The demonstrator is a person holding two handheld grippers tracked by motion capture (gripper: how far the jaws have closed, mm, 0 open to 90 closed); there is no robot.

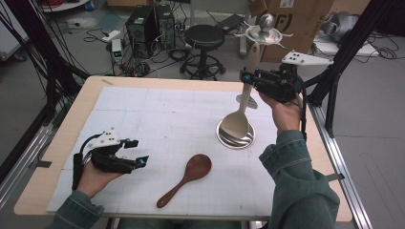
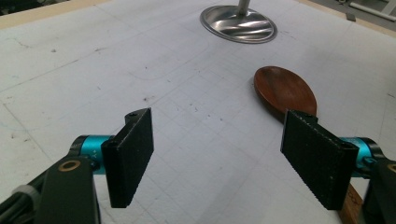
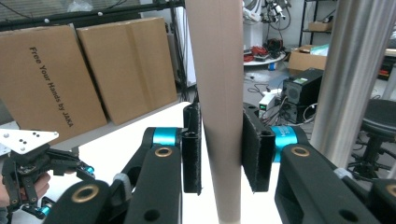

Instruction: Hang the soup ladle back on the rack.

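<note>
Over on the right side of the table, the right gripper (image 1: 249, 76) has its jaws pinched on the handle of a pale spoon (image 1: 237, 122), and the right gripper view confirms it: both black pads are pressed flat against the beige shaft (image 3: 219, 107) with no gap on either side. The spoon hangs nearly upright, bowl down, and that bowl sits right over the round steel base (image 1: 235, 135) of a rack whose metal pole (image 3: 357, 70) rises just beside the handle. At the top of the pole a ring with arms (image 1: 265, 32) spreads out, seemingly there to hang utensils from; whether the handle has reached it cannot be read from these views.

Down at the near left, the left gripper (image 1: 135, 151) is resting low by the mat (image 1: 157, 109), jaws spread wide and holding nothing. Its own view looks straight along the white grid toward the dark wooden spoon (image 2: 285, 91), which lies flat on the mat with its bowl toward the rack and its handle pointing back at the person. The right-hand pad (image 2: 317, 156) overlaps the spoon's neck in that view, but the high view shows gripper and spoon apart.

So the score, as a judgement: one spoon is picked up and at the rack, not yet let go; the brown one is untouched and comes next, with the left gripper already open and aimed its way.
</note>
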